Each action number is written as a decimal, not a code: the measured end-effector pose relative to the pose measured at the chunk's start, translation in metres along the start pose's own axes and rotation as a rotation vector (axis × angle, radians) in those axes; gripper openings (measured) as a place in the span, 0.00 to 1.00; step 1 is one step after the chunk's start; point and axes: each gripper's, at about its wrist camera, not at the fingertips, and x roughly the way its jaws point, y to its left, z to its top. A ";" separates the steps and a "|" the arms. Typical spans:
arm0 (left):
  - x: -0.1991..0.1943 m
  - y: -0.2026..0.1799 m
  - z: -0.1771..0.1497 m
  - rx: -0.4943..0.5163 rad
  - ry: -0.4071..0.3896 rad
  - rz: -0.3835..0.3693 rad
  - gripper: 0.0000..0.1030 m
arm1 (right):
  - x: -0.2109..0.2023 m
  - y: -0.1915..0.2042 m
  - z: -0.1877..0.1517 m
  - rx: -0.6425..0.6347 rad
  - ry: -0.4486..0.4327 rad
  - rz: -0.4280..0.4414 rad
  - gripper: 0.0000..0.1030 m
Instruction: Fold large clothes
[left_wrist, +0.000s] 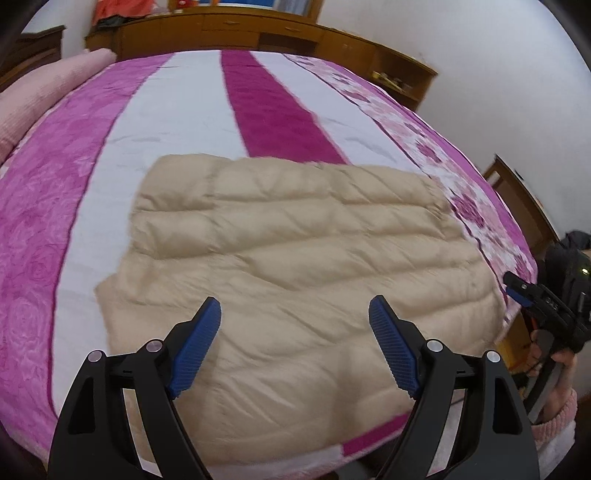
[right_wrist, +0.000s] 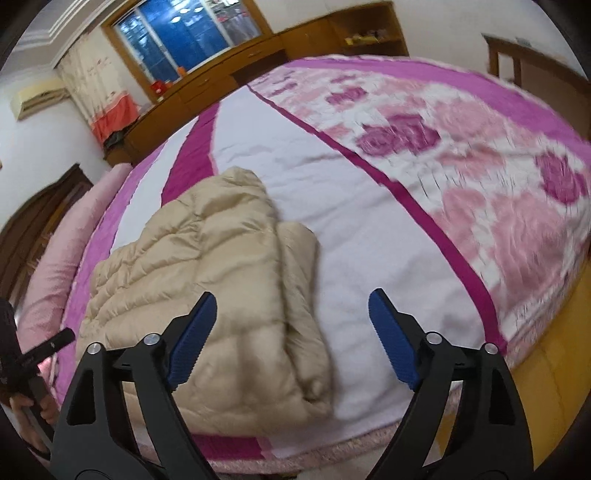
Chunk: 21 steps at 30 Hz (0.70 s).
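Beige and puffy, the quilted down jacket (left_wrist: 295, 251) lay folded into a rough rectangle on the bed (left_wrist: 177, 122), near the bed's front edge. Its stitched channels ran across the padded top in slanting, slightly wavy lines, and the fabric had a soft sheen with small creases. From the right wrist view the jacket (right_wrist: 207, 280) showed its layered side: one thick fold sat over another, with a rounded roll of cloth along the edge that faced the white part of the bedspread. The bedspread (right_wrist: 369, 229) carried white bands, deep magenta stripes, a pink rose-patterned band and a floral panel. The left gripper (left_wrist: 295, 314) was above the near part of the jacket with its blue-padded fingers (left_wrist: 199, 347) spread wide and nothing between them. The right gripper (right_wrist: 291, 306) stood likewise wide apart and empty, its left finger over the jacket's edge and its right finger over bare white bedspread. In the left wrist view the right gripper (left_wrist: 517, 288) appeared at the right border beside the bed, held by a hand (left_wrist: 554, 365) with a pink fuzzy sleeve (left_wrist: 554, 428). A pink pillow (left_wrist: 44, 96) lay at the bed's left side, and a wooden cabinet (left_wrist: 229, 29) ran along the far wall.
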 end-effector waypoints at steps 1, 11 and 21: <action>0.002 -0.006 -0.002 0.009 0.008 -0.008 0.78 | 0.002 -0.005 -0.002 0.018 0.016 0.013 0.82; 0.045 -0.044 -0.026 0.118 0.109 0.021 0.78 | 0.044 -0.008 -0.020 0.074 0.167 0.168 0.83; 0.071 -0.044 -0.033 0.140 0.157 0.050 0.81 | 0.046 0.001 -0.023 0.165 0.163 0.316 0.55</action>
